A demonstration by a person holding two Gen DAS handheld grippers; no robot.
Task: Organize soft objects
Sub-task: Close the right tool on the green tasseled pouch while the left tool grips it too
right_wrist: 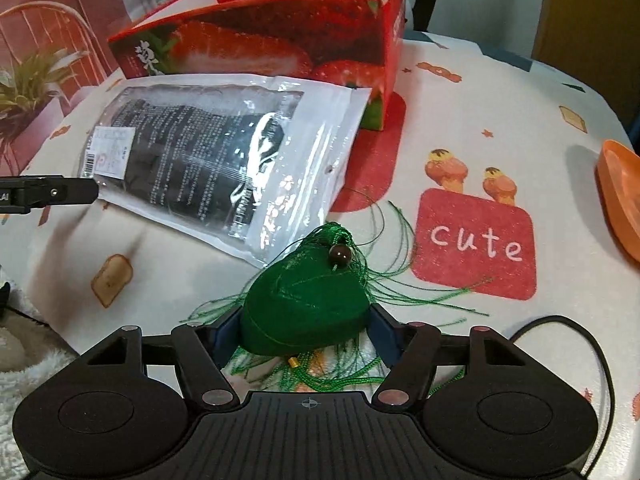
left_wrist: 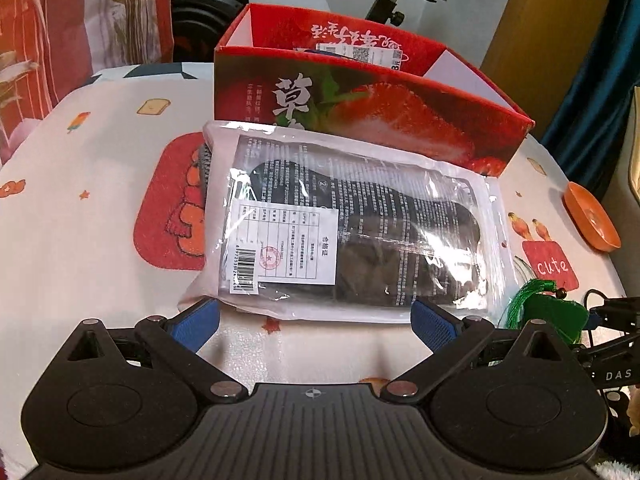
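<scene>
My left tongs (left_wrist: 316, 320) are spread wide, blue pads (left_wrist: 196, 326) just short of the plastic packet (left_wrist: 340, 228) at twelve o'clock; nothing gripped. The packet lies flat on the counter (left_wrist: 100, 200), its far edge against the strawberry box (left_wrist: 372, 116). Something dark pokes out under the packet's nine o'clock edge; I can't make it out. My right tongs (right_wrist: 306, 334) are clenched on the green sachet (right_wrist: 308, 308), whose body hides most of both pads. Its tassel threads (right_wrist: 400, 300) sprawl toward three o'clock. An orange dish (right_wrist: 620, 200) is cut off at the frame edge.
</scene>
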